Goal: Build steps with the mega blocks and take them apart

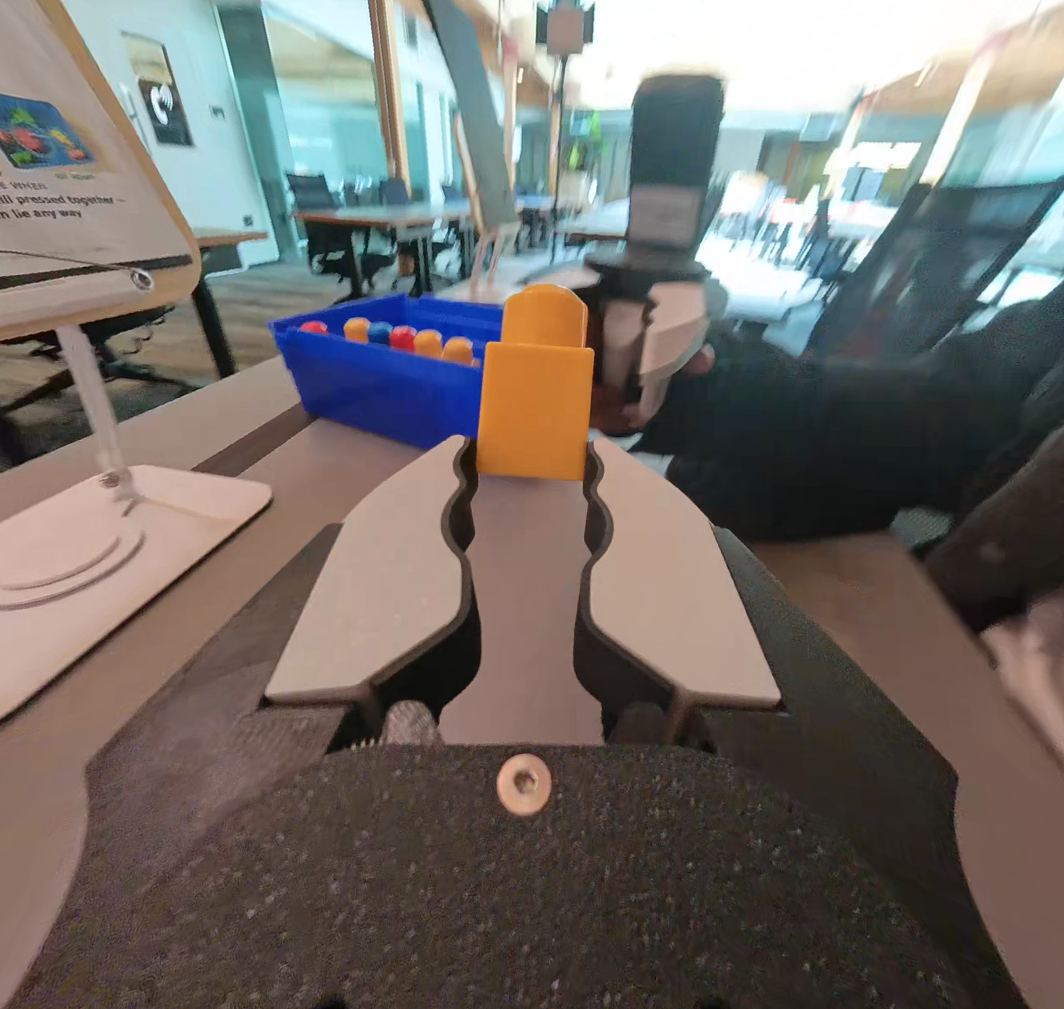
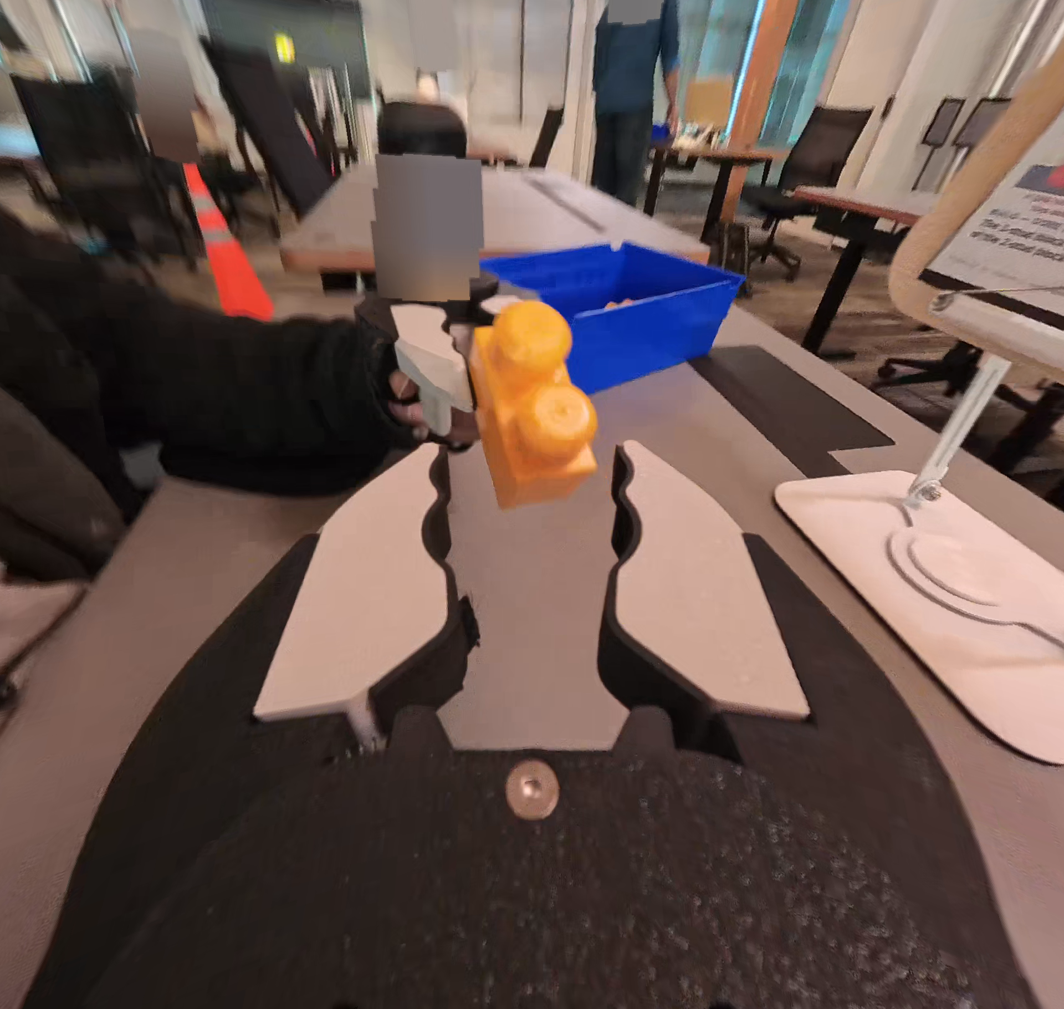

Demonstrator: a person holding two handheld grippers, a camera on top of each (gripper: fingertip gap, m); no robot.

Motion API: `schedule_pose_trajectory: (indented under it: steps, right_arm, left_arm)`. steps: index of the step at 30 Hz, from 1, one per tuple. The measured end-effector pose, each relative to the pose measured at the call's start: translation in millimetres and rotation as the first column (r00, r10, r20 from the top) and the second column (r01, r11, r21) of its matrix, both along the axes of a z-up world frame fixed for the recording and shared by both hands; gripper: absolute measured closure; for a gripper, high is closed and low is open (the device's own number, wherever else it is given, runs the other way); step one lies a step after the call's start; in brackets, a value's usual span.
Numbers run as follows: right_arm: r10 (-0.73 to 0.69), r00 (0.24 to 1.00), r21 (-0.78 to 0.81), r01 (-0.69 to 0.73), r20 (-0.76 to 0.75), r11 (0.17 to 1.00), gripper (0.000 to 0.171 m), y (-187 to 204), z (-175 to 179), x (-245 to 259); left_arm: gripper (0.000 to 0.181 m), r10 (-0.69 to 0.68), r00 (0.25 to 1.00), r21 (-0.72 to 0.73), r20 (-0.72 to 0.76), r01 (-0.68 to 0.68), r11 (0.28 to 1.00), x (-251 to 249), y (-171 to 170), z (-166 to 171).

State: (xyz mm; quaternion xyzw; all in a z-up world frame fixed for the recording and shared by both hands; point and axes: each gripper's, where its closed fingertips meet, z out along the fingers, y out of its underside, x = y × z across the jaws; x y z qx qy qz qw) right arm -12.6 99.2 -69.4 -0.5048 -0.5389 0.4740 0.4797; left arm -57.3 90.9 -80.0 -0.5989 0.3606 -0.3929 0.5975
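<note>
My left gripper (image 1: 529,451) is shut on an orange two-stud block (image 1: 532,405), gripped at its lower end, studs up, above the grey table (image 1: 357,463). In the right wrist view the same block (image 2: 529,405) is tilted with its studs facing the camera, held by the left gripper's white fingers (image 2: 432,371). My right gripper (image 2: 529,451) is open and empty. The block hangs just at its fingertips, touching neither finger. The right gripper also shows blurred behind the block in the left wrist view (image 1: 662,348).
A blue bin (image 1: 391,376) with several red, orange and blue blocks stands at the table's far edge; it also shows in the right wrist view (image 2: 650,313). A white stand base (image 2: 921,578) carries an instruction board (image 1: 86,175). A dark sleeve (image 2: 230,382) lies over the table. The grippers' ends are close to 6 centimetres from one another.
</note>
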Motion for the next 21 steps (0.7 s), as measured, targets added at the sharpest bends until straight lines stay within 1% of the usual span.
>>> schedule_pose_trajectory:
  steps: [3, 5, 8, 11, 13, 16, 19, 21]
  right_arm:
    - [-0.002, 0.998, -0.091, -0.004, -0.063, 0.996, 0.115, 5, -2, -5]
    - [0.029, 0.997, -0.143, -0.039, -0.075, 0.989, 0.111, -2, -6, -13]
    - [0.053, 0.993, -0.179, -0.072, -0.105, 0.981, 0.112, -12, -7, -25]
    - [0.042, 0.986, -0.168, -0.069, -0.163, 0.983, 0.134, -16, 1, -25]
    - [0.054, 0.989, -0.153, -0.076, -0.141, 0.985, 0.134, -16, 0, -22]
    - [0.066, 0.995, -0.119, -0.075, -0.078, 0.990, 0.135, -17, -7, -22]
    - [0.072, 0.997, -0.081, -0.072, -0.005, 0.994, 0.135, -15, -22, -21]
    - [0.085, 0.995, -0.063, -0.082, 0.054, 0.995, 0.135, -14, -35, -21]
  left_arm:
    - [0.146, -0.050, 0.987, -0.025, 0.155, 0.054, 0.998, -4, -4, 14]
    - [0.146, -0.068, 0.976, -0.034, 0.208, 0.077, 0.996, -2, -6, 18]
    - [0.146, -0.098, 0.957, -0.052, 0.272, 0.116, 0.992, 3, -10, 18]
    - [0.146, -0.118, 0.968, -0.053, 0.220, 0.132, 0.990, 13, -12, 8]
    - [0.146, -0.123, 0.972, -0.060, 0.202, 0.138, 0.989, 15, -13, 5]
    - [0.146, -0.139, 0.983, -0.070, 0.118, 0.147, 0.987, 16, -14, -6]
    - [0.146, -0.129, 0.991, -0.075, -0.042, 0.125, 0.989, 15, -12, -25]
    - [0.143, -0.111, 0.984, -0.068, -0.140, 0.102, 0.992, 12, -9, -37]
